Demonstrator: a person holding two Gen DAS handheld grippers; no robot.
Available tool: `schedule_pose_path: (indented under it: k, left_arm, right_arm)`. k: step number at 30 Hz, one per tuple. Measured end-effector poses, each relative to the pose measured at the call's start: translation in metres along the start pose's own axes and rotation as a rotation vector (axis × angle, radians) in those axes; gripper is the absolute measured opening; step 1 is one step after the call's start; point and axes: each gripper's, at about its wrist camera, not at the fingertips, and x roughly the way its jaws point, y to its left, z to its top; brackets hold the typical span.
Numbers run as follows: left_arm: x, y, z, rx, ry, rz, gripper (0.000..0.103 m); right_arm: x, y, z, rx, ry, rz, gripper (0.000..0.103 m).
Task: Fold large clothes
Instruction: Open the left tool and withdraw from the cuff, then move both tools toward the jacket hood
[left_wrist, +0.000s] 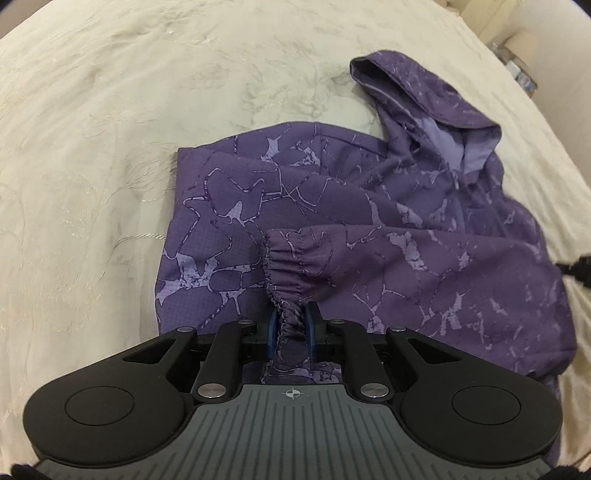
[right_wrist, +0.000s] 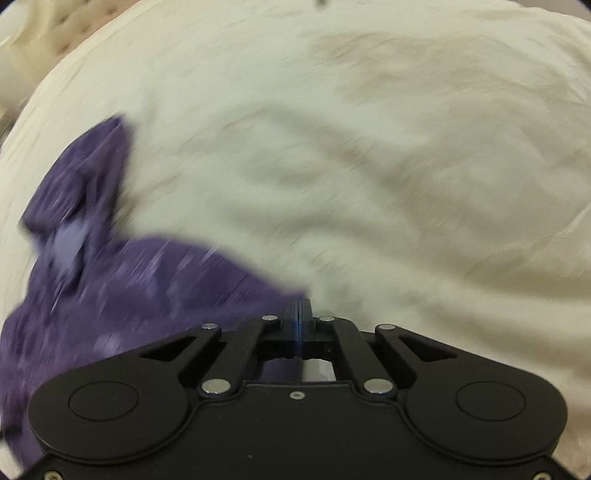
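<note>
1. My left gripper (left_wrist: 291, 325) pinches the elastic cuff (left_wrist: 286, 273) of the purple hooded jacket (left_wrist: 424, 229).
2. The jacket lies on the cream bedspread (left_wrist: 110, 147).
3. My right gripper (right_wrist: 298, 308) is closed, empty, at the jacket's edge.

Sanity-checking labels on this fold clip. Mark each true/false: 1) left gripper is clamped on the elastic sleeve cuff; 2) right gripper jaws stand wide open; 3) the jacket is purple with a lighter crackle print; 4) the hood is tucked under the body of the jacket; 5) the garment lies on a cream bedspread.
1) True. The left gripper pinches the gathered sleeve cuff between its blue pads.
2) False. The right gripper is shut, pads together, with no cloth seen between them.
3) True. The jacket is purple with pale crackle lines.
4) False. The hood lies exposed, spread out past the collar on the bedspread.
5) True. It rests on a cream bedspread.
</note>
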Motion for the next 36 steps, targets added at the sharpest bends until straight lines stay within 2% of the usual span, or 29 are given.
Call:
schedule_pose_path:
  k: [2,3,5,6,8,11,15,16,18,20,21,23,25,26,28,30,33,36]
  left_arm:
    - [0.001,0.0,0.001,-0.001,0.002,0.001,0.016]
    - [0.002,-0.001,0.001,-0.003,0.001,0.0,0.016]
    - [0.001,0.001,0.0,-0.004,-0.004,-0.006,0.016]
    - [0.001,0.001,-0.001,-0.007,-0.008,-0.01,0.016]
    - [0.001,0.003,-0.002,-0.019,-0.013,-0.016,0.016]
    - [-0.001,0.005,-0.002,-0.031,-0.018,-0.02,0.017]
    - [0.0,0.002,-0.003,0.001,-0.021,-0.008,0.018]
    - [0.0,0.001,-0.004,0.012,-0.022,-0.006,0.018]
    - [0.001,-0.001,-0.004,0.035,-0.022,0.0,0.018]
    - [0.001,-0.003,-0.003,0.05,-0.021,0.007,0.019]
    - [0.001,-0.003,-0.003,0.052,-0.021,0.009,0.018]
    - [-0.003,-0.005,-0.003,0.048,-0.025,0.01,0.019]
    - [-0.01,-0.009,-0.004,0.053,-0.038,0.015,0.026]
    - [-0.014,-0.012,-0.006,0.062,-0.051,0.012,0.03]
    - [-0.021,-0.016,-0.012,0.081,-0.075,-0.008,0.053]
    - [-0.025,-0.02,-0.019,0.093,-0.09,-0.025,0.064]
    - [-0.023,-0.02,-0.029,0.092,-0.073,0.01,0.066]
    - [-0.015,-0.015,-0.04,0.098,-0.043,0.07,0.067]
  right_arm:
    - [0.001,-0.006,0.008,0.02,-0.01,-0.019,0.004]
    - [-0.001,-0.01,0.01,0.034,-0.007,-0.001,0.004]
    - [-0.014,-0.01,0.01,-0.011,-0.012,0.102,0.011]
    - [-0.023,-0.005,0.006,-0.068,-0.02,0.125,0.017]
    - [-0.04,0.009,-0.012,-0.184,-0.005,0.163,0.017]
    - [-0.056,0.021,-0.049,-0.265,0.012,0.225,0.018]
    - [-0.049,0.028,-0.107,-0.371,0.097,0.167,0.016]
    - [-0.044,0.026,-0.122,-0.396,0.118,0.131,0.012]
    - [-0.038,0.02,-0.137,-0.407,0.126,0.098,0.011]
    - [-0.041,0.019,-0.136,-0.379,0.118,0.084,0.01]
    - [-0.046,0.021,-0.135,-0.372,0.109,0.072,0.014]
    - [-0.059,0.029,-0.132,-0.382,0.057,0.063,0.031]
    - [-0.071,0.04,-0.13,-0.401,-0.009,0.086,0.07]
    - [-0.078,0.046,-0.129,-0.408,-0.038,0.107,0.077]
    - [-0.082,0.055,-0.128,-0.419,-0.059,0.155,0.079]
    - [-0.076,0.062,-0.13,-0.432,-0.041,0.161,0.079]
    - [-0.061,0.065,-0.138,-0.449,0.006,0.136,0.081]
    - [-0.042,0.058,-0.145,-0.456,0.073,0.023,0.082]
